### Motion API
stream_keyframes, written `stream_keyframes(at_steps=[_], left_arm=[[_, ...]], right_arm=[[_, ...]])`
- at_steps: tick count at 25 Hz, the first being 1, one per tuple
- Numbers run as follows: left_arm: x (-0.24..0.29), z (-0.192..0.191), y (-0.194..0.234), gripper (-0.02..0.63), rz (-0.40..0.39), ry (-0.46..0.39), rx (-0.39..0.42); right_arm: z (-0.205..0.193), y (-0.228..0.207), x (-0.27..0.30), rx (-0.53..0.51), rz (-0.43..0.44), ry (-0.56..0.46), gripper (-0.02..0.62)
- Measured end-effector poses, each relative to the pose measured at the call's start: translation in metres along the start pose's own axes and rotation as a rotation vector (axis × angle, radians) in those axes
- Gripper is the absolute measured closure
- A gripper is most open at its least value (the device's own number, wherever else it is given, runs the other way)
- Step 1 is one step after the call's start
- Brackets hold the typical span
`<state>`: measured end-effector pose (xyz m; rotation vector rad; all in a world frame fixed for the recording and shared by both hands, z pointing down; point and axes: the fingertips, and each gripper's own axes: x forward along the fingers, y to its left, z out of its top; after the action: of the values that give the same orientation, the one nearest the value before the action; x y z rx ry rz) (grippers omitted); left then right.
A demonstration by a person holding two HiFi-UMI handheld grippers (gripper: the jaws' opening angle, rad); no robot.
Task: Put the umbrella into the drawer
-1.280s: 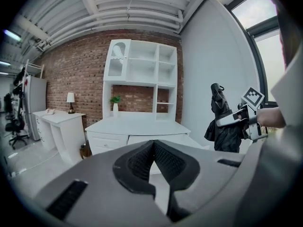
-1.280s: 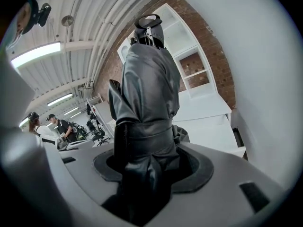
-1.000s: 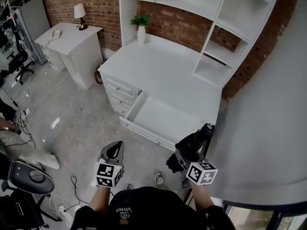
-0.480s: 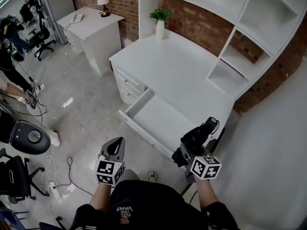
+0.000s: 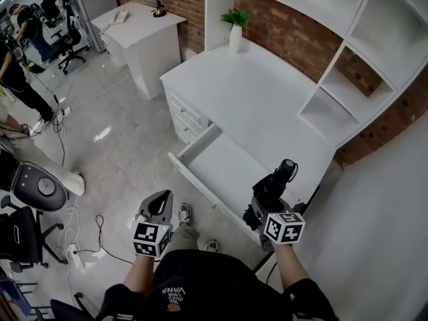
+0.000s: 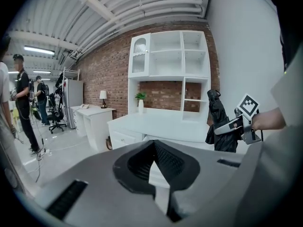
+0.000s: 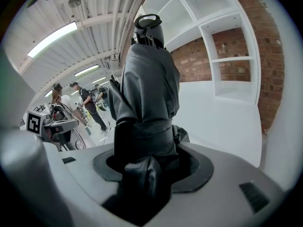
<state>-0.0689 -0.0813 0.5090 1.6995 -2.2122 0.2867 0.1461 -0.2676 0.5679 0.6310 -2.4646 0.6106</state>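
A folded black umbrella [image 5: 274, 184] stands tilted up and away from me, its handle end [image 5: 287, 166] on top. My right gripper [image 5: 265, 207] is shut on its lower part, at the near right corner of the open white drawer [image 5: 221, 166]. In the right gripper view the umbrella [image 7: 147, 93] fills the space between the jaws of the right gripper [image 7: 147, 162]. The drawer sticks out of the white desk [image 5: 247, 92] and holds nothing. My left gripper [image 5: 160, 204] hangs over the floor, left of the drawer front, shut and holding nothing. The left gripper view shows the umbrella [image 6: 220, 126] at the right.
A potted plant in a white vase [image 5: 235, 29] stands at the desk's back. White shelves [image 5: 348, 79] rise at its right end. A small white table with a lamp [image 5: 144, 25] is to the left. People [image 5: 17, 65], an office chair [image 5: 33, 186] and floor cables [image 5: 73, 246] are at far left.
I have come closer to the desk. My right gripper carried the umbrella forward and a little down to the drawer's near right corner. The left gripper also moved forward.
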Motion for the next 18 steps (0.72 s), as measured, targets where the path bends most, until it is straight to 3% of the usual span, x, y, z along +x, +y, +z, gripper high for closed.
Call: stream_keyframes(at_steps=[12,18], left_arm=[[0.055,0.020,0.051,0.600,-0.044,0.018,0.029],[0.075,0.020,0.074,0.600,-0.045,0.037,0.017]], right_arm=[[-0.001,-0.010,0.084,-0.093,-0.075,0.132,0.350],[-0.012,-0.017,0.127,-0.194,-0.097,0.241,0.350]])
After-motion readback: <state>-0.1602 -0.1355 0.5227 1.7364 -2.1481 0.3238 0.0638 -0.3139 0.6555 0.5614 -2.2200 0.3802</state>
